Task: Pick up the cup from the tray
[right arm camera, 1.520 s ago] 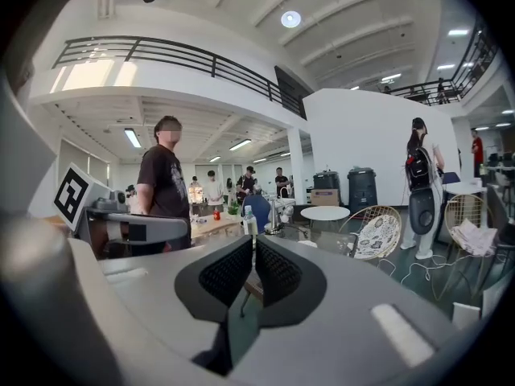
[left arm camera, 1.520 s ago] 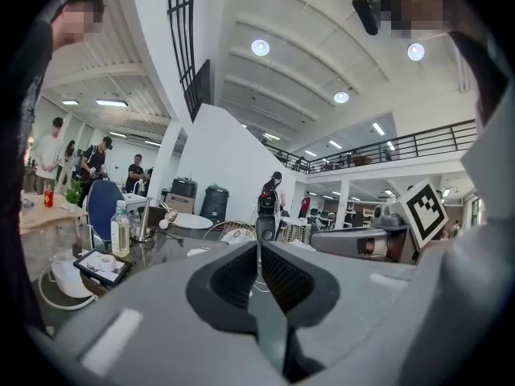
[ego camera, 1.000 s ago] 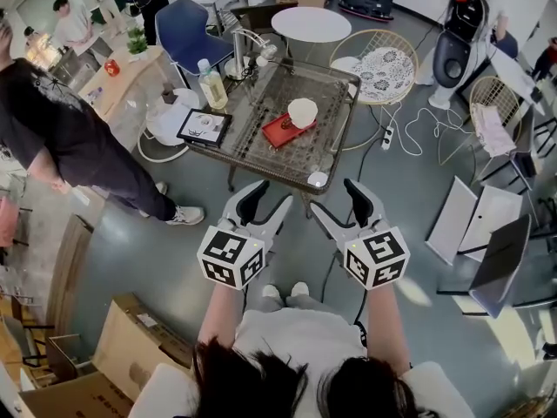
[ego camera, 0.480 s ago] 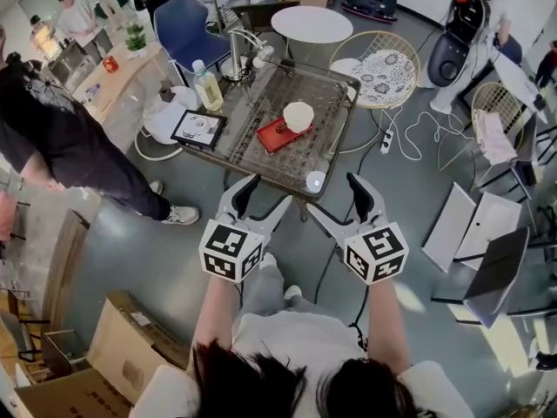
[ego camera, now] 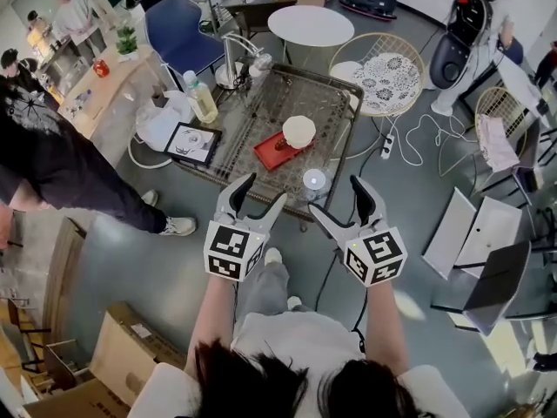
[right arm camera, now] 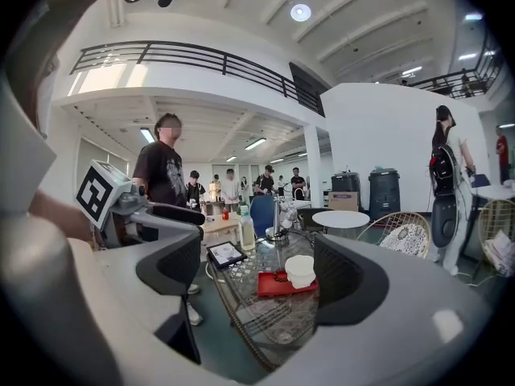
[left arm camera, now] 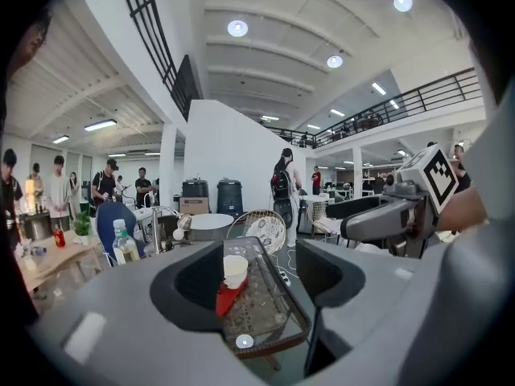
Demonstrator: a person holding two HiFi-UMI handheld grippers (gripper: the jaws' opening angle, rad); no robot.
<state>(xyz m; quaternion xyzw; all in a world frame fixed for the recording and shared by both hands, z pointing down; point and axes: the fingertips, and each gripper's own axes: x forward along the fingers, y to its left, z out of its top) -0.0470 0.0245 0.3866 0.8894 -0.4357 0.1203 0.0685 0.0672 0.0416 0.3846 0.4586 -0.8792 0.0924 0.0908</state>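
Note:
A white cup stands upright on a small red tray in the middle of a glass-topped wire table. My left gripper and right gripper hover side by side at the table's near edge, short of the tray. Both are open and hold nothing. In the left gripper view the cup and tray show far off, framed by the left gripper. In the right gripper view the cup sits on the tray, well beyond the right gripper.
On the table are a clear bottle, a framed tablet, a desk lamp and a small white disc near the front edge. A person in black stands at left. A wicker chair and round white table stand behind.
The table has drawn closer as I walk toward it. Both grippers now reach its near edge, still open. The person in black has shifted left.

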